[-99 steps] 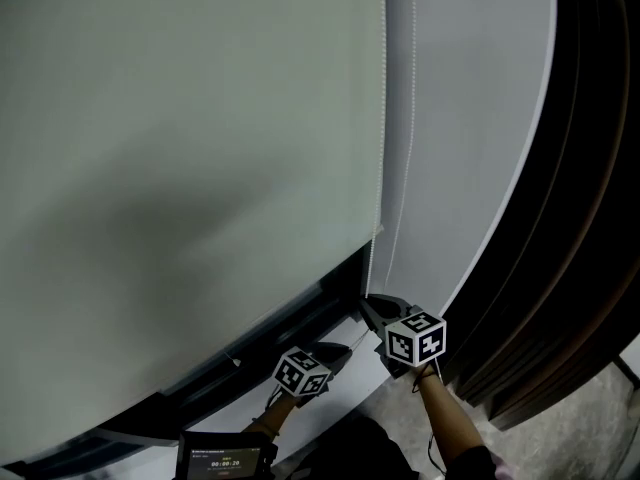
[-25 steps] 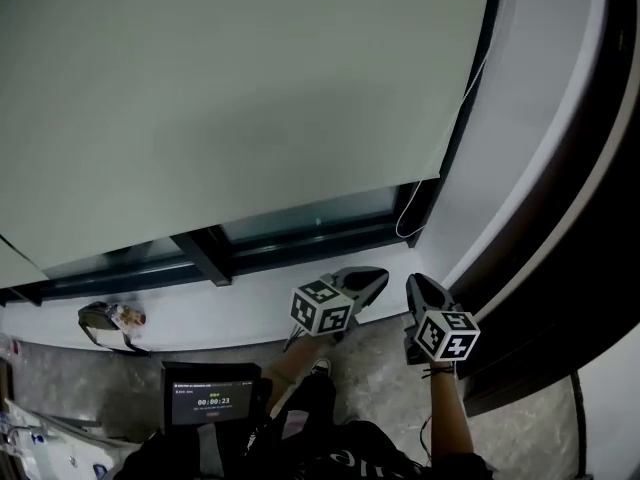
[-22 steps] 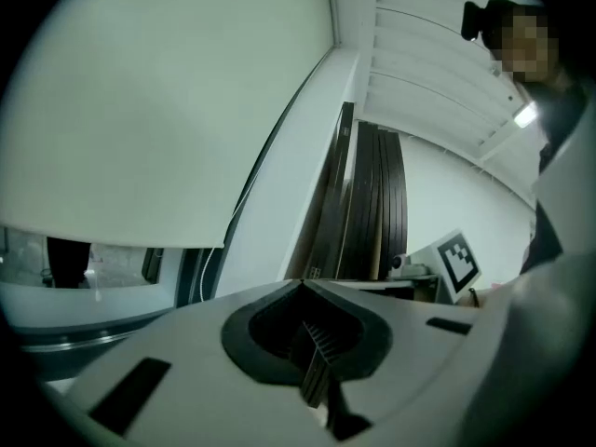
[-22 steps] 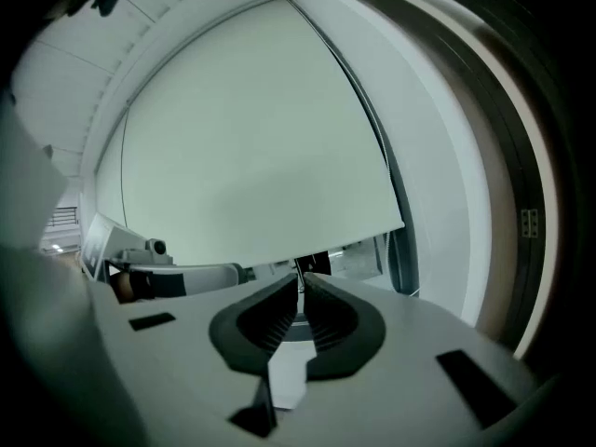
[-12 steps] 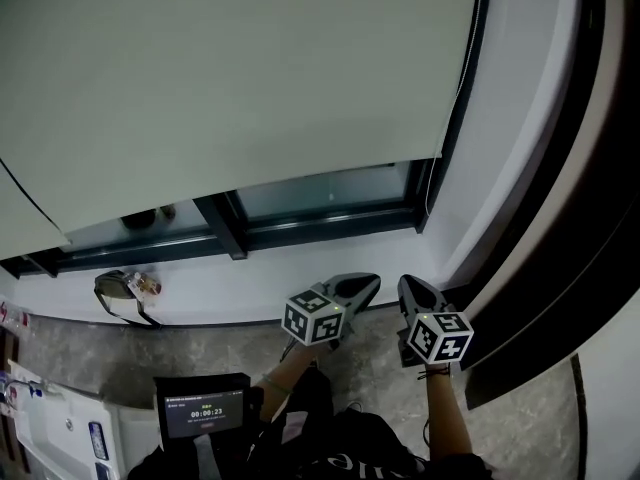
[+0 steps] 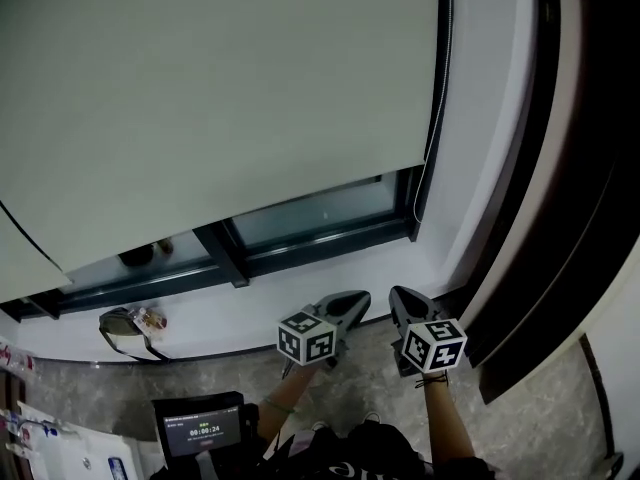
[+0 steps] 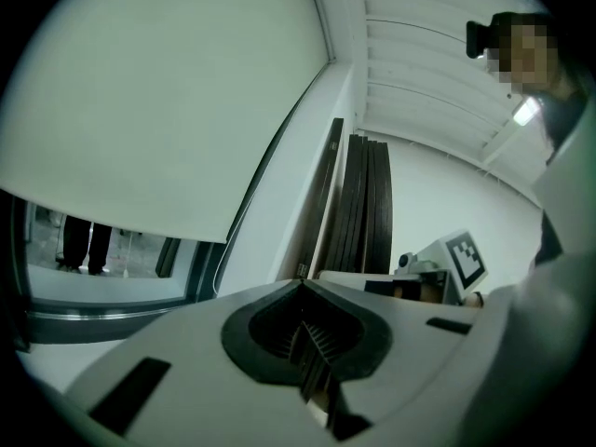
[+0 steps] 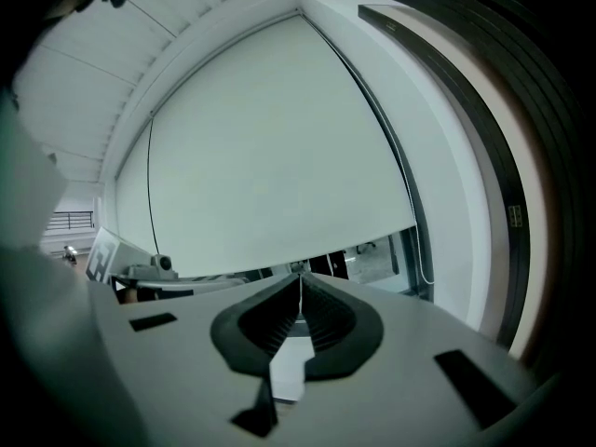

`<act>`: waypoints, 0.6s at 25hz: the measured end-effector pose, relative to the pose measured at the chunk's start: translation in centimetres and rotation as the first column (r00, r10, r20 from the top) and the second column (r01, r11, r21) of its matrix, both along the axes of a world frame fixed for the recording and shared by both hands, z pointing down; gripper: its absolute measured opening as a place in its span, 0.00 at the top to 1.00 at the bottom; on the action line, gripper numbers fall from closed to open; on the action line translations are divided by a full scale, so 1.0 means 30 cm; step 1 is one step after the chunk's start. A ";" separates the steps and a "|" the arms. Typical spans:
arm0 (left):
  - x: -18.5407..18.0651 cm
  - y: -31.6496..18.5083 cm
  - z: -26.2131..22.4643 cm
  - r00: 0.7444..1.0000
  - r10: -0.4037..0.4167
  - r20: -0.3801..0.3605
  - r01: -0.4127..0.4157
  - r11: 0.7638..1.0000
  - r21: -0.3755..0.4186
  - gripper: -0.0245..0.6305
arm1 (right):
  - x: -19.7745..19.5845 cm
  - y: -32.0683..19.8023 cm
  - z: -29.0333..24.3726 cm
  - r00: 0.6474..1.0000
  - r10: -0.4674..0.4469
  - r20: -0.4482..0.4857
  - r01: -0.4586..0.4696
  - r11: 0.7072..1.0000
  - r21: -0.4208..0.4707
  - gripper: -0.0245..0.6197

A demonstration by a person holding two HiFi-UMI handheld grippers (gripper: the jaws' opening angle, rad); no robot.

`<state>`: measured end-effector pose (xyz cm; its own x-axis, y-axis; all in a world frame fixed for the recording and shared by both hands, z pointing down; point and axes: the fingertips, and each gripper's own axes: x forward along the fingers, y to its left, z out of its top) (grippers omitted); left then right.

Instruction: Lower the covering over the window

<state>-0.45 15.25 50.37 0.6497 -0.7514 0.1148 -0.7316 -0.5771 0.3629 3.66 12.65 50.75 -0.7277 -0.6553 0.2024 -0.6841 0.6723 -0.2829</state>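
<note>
Both tools are held low and near, side by side above the floor, well apart from the window. The left tool (image 6: 358, 300) is clenched, its ribbed pads pressed together with nothing between them. The right tool (image 6: 398, 298) has just been closing its jaws, and they are now all but met on nothing.

The blind (image 6: 220, 88) is drawn most of the way down. Only a strip of glass (image 6: 320, 218) is left bare between its bottom edge and the sill (image 6: 300, 283). The cord (image 6: 428, 158) is hung along the right edge of the blind, its long axis running up and down. Its loop ends just beside the bare strip, at the far right corner of the frame.

From the tools the cord lies farther off and a little to the right, and the right tool is judged the nearer of the two. In the right gripper view the cord (image 8: 424, 254) is seen to the right of the jaw line. A reach forward and rightward is therefore called for, with the jaws opened first, before the cord can be taken and the remaining strip covered.
</note>
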 end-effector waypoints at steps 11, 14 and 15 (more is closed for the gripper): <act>-0.210 0.194 0.016 0.998 0.049 -0.030 -0.049 0.999 -0.020 0.96 | -0.182 0.214 0.014 0.996 0.087 0.004 -0.087 0.996 -0.021 0.94; -0.225 0.259 0.018 0.997 0.076 -0.030 -0.077 0.997 -0.017 0.96 | -0.206 0.283 0.023 0.994 0.107 0.003 -0.107 0.994 -0.024 0.95; -0.232 0.280 0.018 0.996 0.084 -0.030 -0.085 0.996 -0.017 0.96 | -0.215 0.304 0.022 0.994 0.113 0.002 -0.113 0.993 -0.024 0.95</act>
